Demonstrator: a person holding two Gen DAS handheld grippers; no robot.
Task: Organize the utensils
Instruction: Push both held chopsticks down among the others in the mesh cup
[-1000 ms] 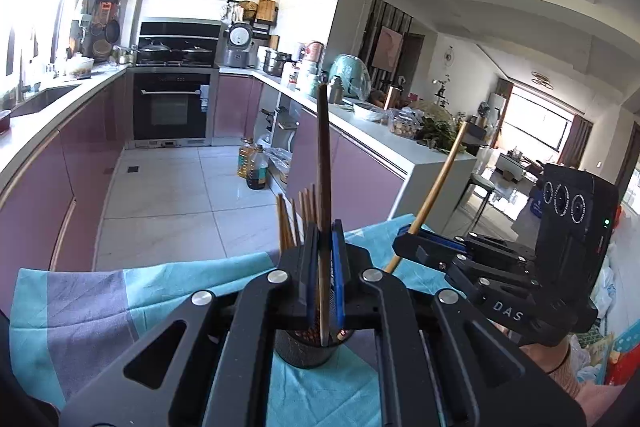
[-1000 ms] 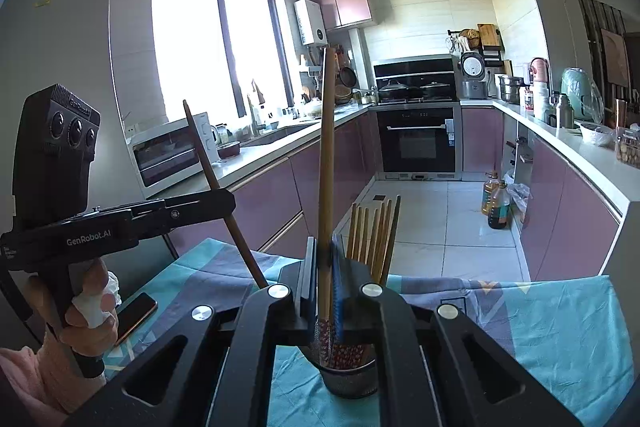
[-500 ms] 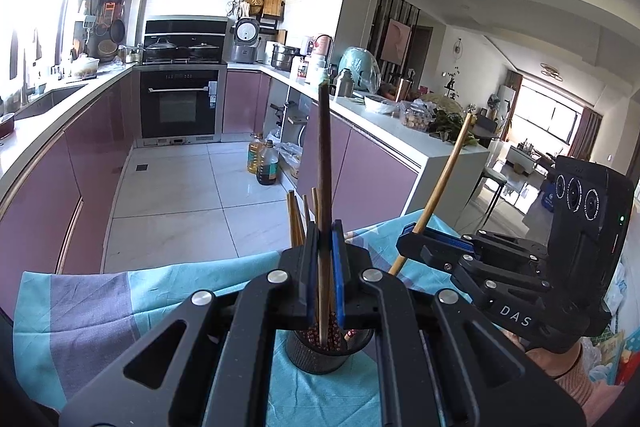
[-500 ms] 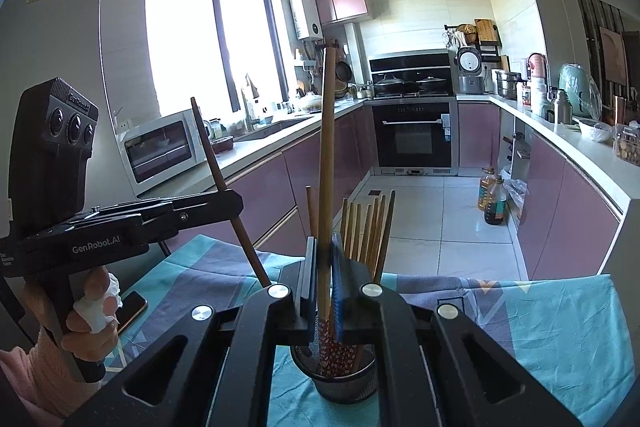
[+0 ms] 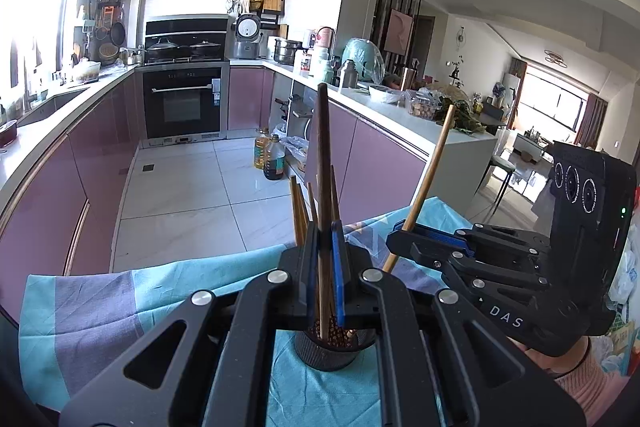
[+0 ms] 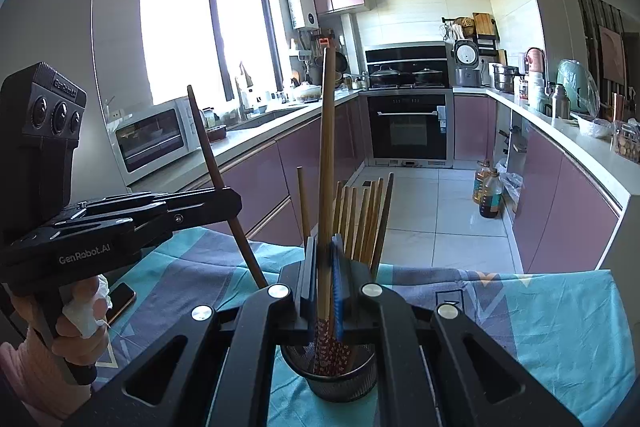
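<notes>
My left gripper (image 5: 325,239) is shut on a dark brown chopstick (image 5: 322,147) that stands upright, its lower end over the mouth of a black mesh cup (image 5: 326,351). To its right, the right gripper (image 5: 400,233) pinches a lighter chopstick (image 5: 434,163). In the right wrist view, my right gripper (image 6: 325,251) is shut on that light chopstick (image 6: 328,131), whose patterned lower end reaches the cup (image 6: 344,383). Several chopsticks (image 6: 360,219) stand in the cup. At the left, the left gripper (image 6: 232,199) holds the tilted dark chopstick (image 6: 204,143).
The cup stands on a teal and grey tablecloth (image 6: 540,327) whose far edge drops to the kitchen floor. A phone (image 6: 120,301) lies on the cloth near the hand (image 6: 76,331) on the left gripper. Purple cabinets and counters line both sides beyond.
Both cameras have tipped slightly, so the cup and its chopsticks show more fully under each pair of jaws. Both grips stay as they were.
</notes>
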